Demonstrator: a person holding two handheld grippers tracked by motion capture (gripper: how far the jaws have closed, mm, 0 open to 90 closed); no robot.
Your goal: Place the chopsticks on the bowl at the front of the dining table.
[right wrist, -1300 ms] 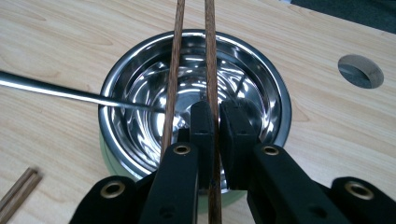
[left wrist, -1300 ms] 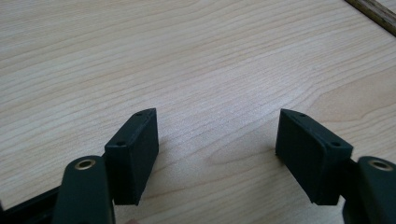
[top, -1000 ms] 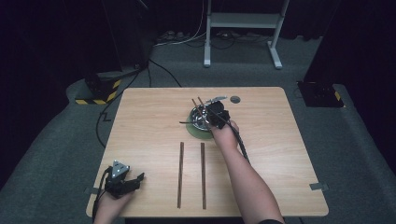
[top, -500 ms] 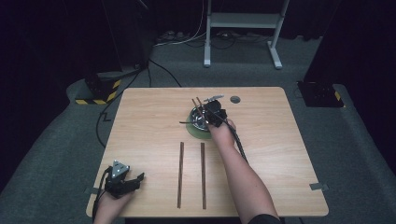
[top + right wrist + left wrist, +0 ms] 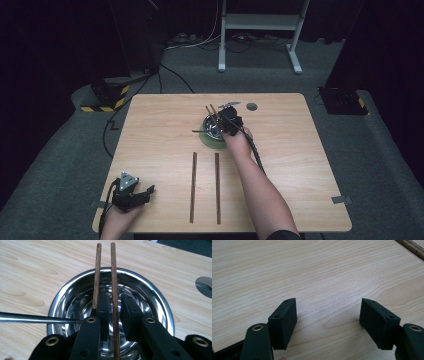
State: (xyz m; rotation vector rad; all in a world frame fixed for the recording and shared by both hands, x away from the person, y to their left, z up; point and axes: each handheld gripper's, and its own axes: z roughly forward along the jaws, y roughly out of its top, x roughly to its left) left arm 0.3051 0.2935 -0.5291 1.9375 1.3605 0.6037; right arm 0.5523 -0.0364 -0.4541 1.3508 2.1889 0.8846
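Note:
A shiny steel bowl sits on a green mat at the table's middle. My right gripper hangs over the bowl. Two brown chopsticks lean out over the far rim. One runs between the jaws, which have just been opening and stand slightly off it. The other chopstick lies outside the left jaw. My left gripper rests open on bare wood at the near left corner.
Another pair of chopsticks lies parallel on the table nearer the person; one end is in the left gripper view. A thin metal handle crosses the bowl's left rim. A dark disc lies beyond the bowl.

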